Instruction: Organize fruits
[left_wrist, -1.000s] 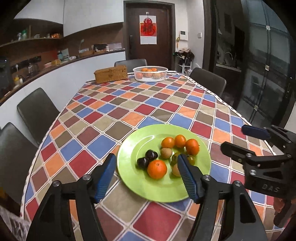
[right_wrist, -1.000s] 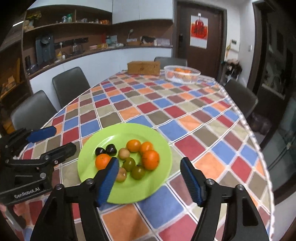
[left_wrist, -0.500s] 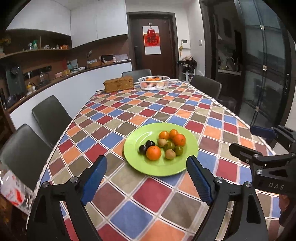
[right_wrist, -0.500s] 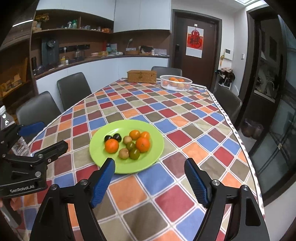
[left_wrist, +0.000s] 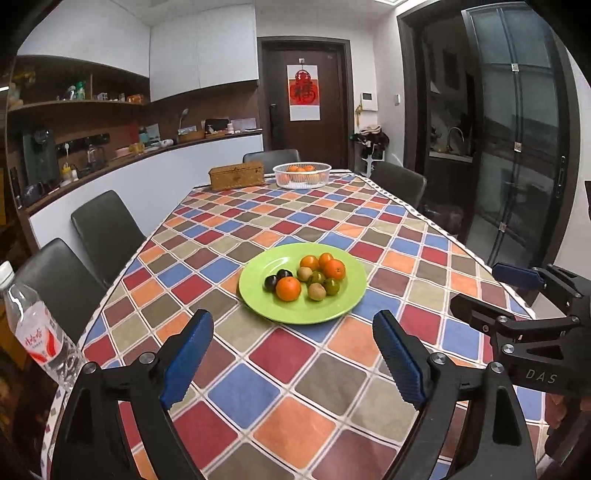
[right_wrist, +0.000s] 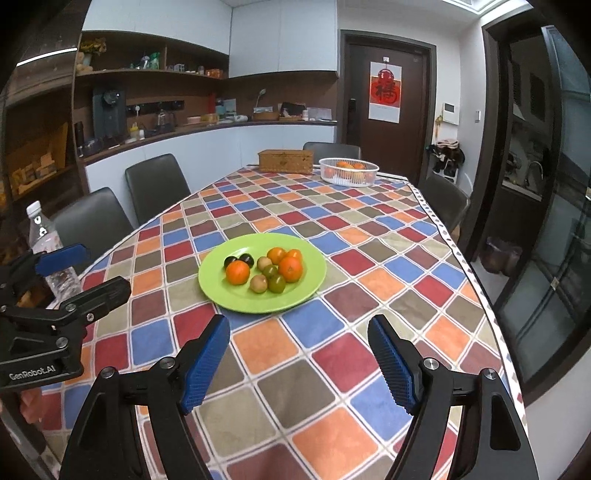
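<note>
Left wrist view shows your left claw wide open and holding nothing, with the green plate of fruits on the bench ahead of its fingertips, apart from them. Your right claw is also wide open and empty, and the plate lies ahead, slightly to the left of its gap.

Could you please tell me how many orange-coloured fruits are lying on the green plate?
4. On the green plate: one front orange fruit beside the dark fruits, one large orange fruit on the right, and two behind it. The pile may hide more.
</note>
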